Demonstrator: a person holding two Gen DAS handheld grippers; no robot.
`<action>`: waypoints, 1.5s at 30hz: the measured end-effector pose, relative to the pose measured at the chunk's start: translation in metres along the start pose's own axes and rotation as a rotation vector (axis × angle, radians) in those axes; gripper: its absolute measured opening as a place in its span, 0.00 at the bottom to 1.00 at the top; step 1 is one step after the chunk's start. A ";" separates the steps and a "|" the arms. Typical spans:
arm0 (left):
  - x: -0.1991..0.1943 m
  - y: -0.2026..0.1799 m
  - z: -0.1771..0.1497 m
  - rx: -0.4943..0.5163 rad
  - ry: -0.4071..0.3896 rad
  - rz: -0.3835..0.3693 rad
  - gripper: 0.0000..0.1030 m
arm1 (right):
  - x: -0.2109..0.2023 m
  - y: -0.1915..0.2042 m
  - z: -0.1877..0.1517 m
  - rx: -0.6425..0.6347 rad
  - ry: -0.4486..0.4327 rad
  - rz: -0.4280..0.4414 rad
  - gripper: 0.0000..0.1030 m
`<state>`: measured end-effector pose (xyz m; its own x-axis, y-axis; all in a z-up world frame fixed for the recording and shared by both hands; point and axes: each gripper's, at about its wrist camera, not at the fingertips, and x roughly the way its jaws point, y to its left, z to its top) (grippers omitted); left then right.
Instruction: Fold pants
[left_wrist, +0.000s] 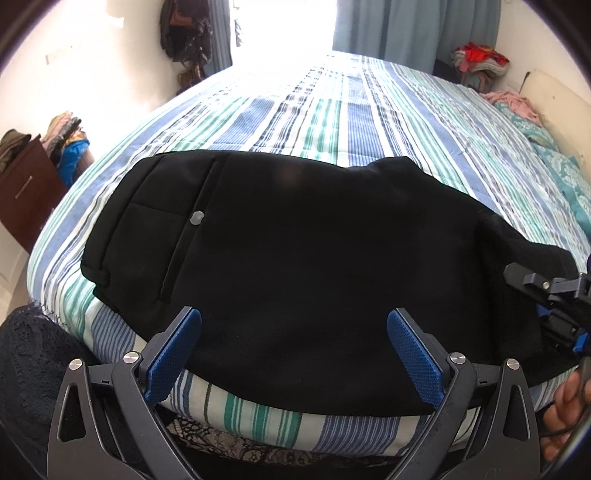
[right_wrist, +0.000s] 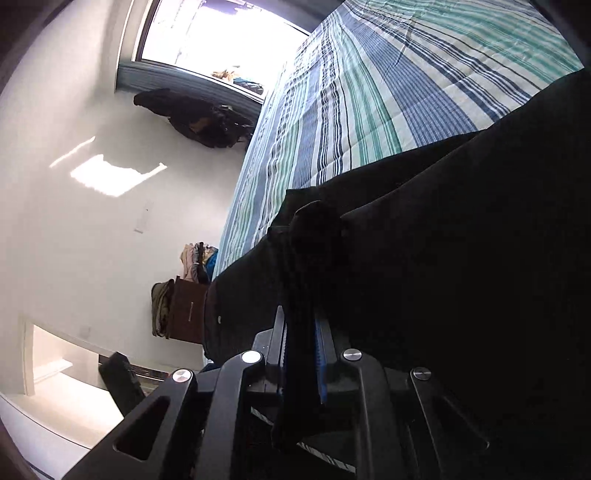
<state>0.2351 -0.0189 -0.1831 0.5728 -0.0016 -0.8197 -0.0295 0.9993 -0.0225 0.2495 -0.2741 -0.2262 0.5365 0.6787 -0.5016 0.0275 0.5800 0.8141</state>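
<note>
The black pants (left_wrist: 295, 266) lie folded on the striped bed (left_wrist: 332, 122), just ahead of the left tongs (left_wrist: 294, 356), which gape wide and empty; the right tongs (right_wrist: 301, 354) pinch a fold of their fabric

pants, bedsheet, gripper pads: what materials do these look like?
Pants: black woven cloth, matte, probably a cotton or poly blend; flat seams, a pocket with a grey button.
Bedsheet: thin woven cotton by its look; striped weave, fine wrinkles.
Left gripper pads: blue textured rubber or plastic; dimpled grid surface. Arms look like black moulded plastic.
</note>
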 end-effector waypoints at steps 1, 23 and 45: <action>0.000 0.001 0.000 -0.006 0.002 -0.010 0.98 | 0.007 0.002 -0.003 -0.012 0.011 -0.028 0.32; 0.007 -0.135 -0.006 0.218 0.119 -0.205 0.06 | -0.191 -0.010 -0.041 -0.347 -0.413 -0.446 0.71; -0.045 -0.124 0.012 0.214 -0.075 -0.219 0.73 | -0.164 -0.046 0.034 -0.229 -0.265 -0.645 0.66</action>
<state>0.2228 -0.1421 -0.1364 0.6058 -0.2229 -0.7638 0.2696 0.9607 -0.0665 0.1895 -0.4273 -0.1710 0.6601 0.0558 -0.7491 0.2455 0.9264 0.2854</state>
